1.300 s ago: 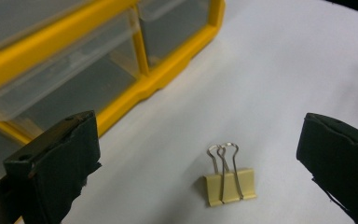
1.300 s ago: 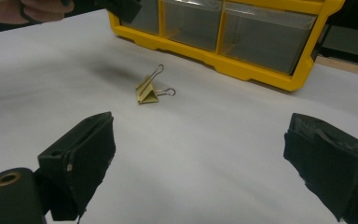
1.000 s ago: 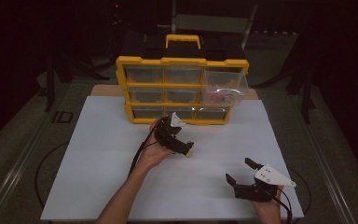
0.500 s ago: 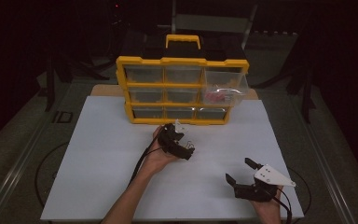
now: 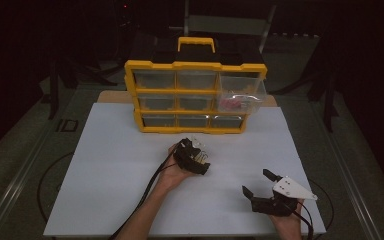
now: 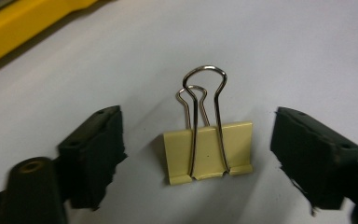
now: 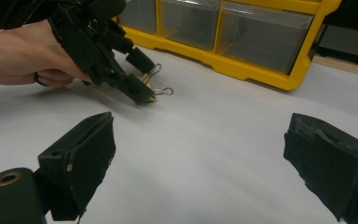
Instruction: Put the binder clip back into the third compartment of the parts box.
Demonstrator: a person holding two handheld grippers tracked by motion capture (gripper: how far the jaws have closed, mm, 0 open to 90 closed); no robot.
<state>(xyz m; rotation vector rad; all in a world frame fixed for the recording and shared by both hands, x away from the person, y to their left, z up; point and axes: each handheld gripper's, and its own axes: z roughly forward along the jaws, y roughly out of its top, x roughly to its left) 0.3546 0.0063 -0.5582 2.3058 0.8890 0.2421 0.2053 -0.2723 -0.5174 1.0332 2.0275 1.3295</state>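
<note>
Jaws of the left gripper (image 6: 198, 154) stand wide apart on either side of a pale yellow binder clip with silver wire handles (image 6: 207, 151), which lies flat on the white table surface (image 5: 115, 165) between them, touched by neither. From above, that left gripper (image 5: 200, 162) sits just in front of the yellow plastic drawer cabinet with clear compartments (image 5: 196, 95). One upper right drawer (image 5: 242, 92) is pulled out, holding small red items. The right gripper (image 5: 260, 185) rests near the table's front right corner, jaws spread and holding nothing, well apart from the clip.
</note>
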